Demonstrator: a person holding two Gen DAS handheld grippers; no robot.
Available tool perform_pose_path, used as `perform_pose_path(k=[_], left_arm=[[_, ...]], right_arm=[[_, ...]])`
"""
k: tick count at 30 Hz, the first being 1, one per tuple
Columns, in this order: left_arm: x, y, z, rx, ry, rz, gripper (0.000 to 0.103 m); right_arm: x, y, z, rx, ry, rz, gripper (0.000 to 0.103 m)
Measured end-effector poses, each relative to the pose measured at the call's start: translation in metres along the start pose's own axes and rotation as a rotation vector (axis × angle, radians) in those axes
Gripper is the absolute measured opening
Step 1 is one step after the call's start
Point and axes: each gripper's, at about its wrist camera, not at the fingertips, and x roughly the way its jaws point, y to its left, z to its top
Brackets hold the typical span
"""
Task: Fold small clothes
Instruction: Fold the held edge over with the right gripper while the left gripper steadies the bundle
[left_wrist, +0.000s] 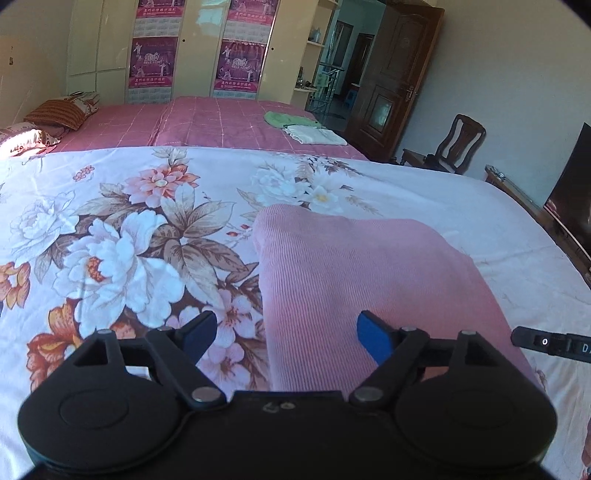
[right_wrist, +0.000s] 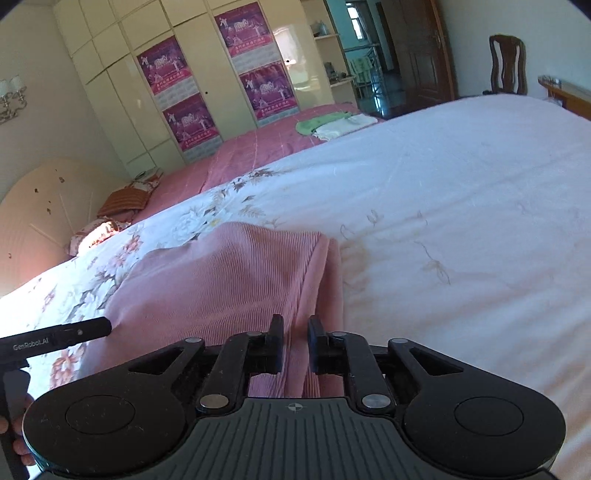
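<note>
A pink ribbed garment (left_wrist: 354, 266) lies folded on the floral bedsheet (left_wrist: 129, 236). My left gripper (left_wrist: 286, 334) is open, its blue fingers spread over the garment's near left edge, holding nothing. In the right wrist view the same garment (right_wrist: 221, 280) lies ahead. My right gripper (right_wrist: 295, 341) is shut on the pink garment, its fingers pinching a raised fold near the right edge. The right gripper's side shows at the right of the left wrist view (left_wrist: 550, 341), and the left gripper's side shows in the right wrist view (right_wrist: 55, 338).
A second bed with a pink checked cover (left_wrist: 207, 122) stands behind, with a green cloth (left_wrist: 290, 119) and a white cloth (left_wrist: 314, 134) on it. Pillows (left_wrist: 62, 110) lie at far left. A wardrobe (left_wrist: 192, 48), door (left_wrist: 399, 77), chair (left_wrist: 450, 147) and TV (left_wrist: 572, 206) stand around.
</note>
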Motion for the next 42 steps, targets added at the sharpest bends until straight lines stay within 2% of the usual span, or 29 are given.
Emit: perform_pose_path(k=[1,4,6,7,8,9,12,15,16,18,19,23,25,28,31,35,41,42], left_arm=[[-0.004,0.000,-0.006,0.004,0.000,0.004,0.082],[-0.016,0.001,-0.022,-0.006,0.000,0.008,0.083],[-0.019,0.002,-0.029,-0.020,0.005,0.007,0.083],[-0.020,0.003,-0.031,-0.027,0.010,0.006,0.083],[-0.021,0.003,-0.032,-0.031,0.014,0.005,0.083],[-0.022,0.003,-0.033,-0.032,0.015,0.005,0.083],[-0.023,0.002,-0.037,-0.013,0.027,0.001,0.083],[-0.030,-0.003,-0.041,0.004,0.046,-0.032,0.082],[-0.031,-0.007,-0.046,0.014,0.065,-0.043,0.082],[-0.025,-0.014,-0.060,0.039,0.111,-0.050,0.082],[-0.023,-0.017,-0.067,0.050,0.118,-0.043,0.083],[-0.027,-0.015,-0.068,0.052,0.113,-0.047,0.080],[-0.033,-0.012,-0.062,0.040,0.102,-0.049,0.072],[-0.051,-0.010,-0.047,0.002,0.018,-0.059,0.071],[-0.049,-0.018,-0.022,0.013,-0.038,-0.073,0.071],[-0.020,-0.026,0.003,0.028,-0.064,-0.047,0.071],[0.033,-0.030,0.019,0.059,-0.019,0.002,0.072],[0.039,-0.029,0.019,0.053,-0.012,0.007,0.075]], right_arm=[[-0.008,0.000,-0.005,0.012,0.011,0.006,0.039],[-0.028,0.004,-0.023,0.005,0.025,0.026,0.040],[-0.032,0.014,-0.030,-0.026,0.033,0.006,0.040],[-0.030,0.017,-0.035,-0.032,0.053,-0.006,0.038],[-0.029,0.018,-0.039,-0.030,0.068,-0.016,0.032],[-0.028,0.019,-0.042,-0.029,0.086,-0.024,0.018],[-0.028,0.022,-0.049,-0.059,0.085,-0.059,0.007],[-0.051,0.022,-0.045,-0.064,0.022,-0.077,0.005],[-0.052,0.022,-0.046,-0.082,0.029,-0.090,0.005],[-0.036,0.015,-0.059,-0.108,0.107,-0.141,0.005],[-0.033,0.013,-0.063,-0.105,0.108,-0.142,0.005],[-0.043,0.016,-0.052,-0.079,0.076,-0.129,0.008],[-0.055,0.021,-0.043,-0.089,0.021,-0.126,0.015],[-0.064,0.034,-0.024,-0.104,-0.056,-0.111,0.015],[-0.047,0.048,-0.009,-0.133,-0.076,-0.102,0.015],[-0.010,0.064,0.004,-0.140,-0.077,-0.088,0.015],[0.055,0.071,0.031,-0.165,-0.066,-0.092,0.015],[0.064,0.069,0.034,-0.167,-0.062,-0.099,0.015]])
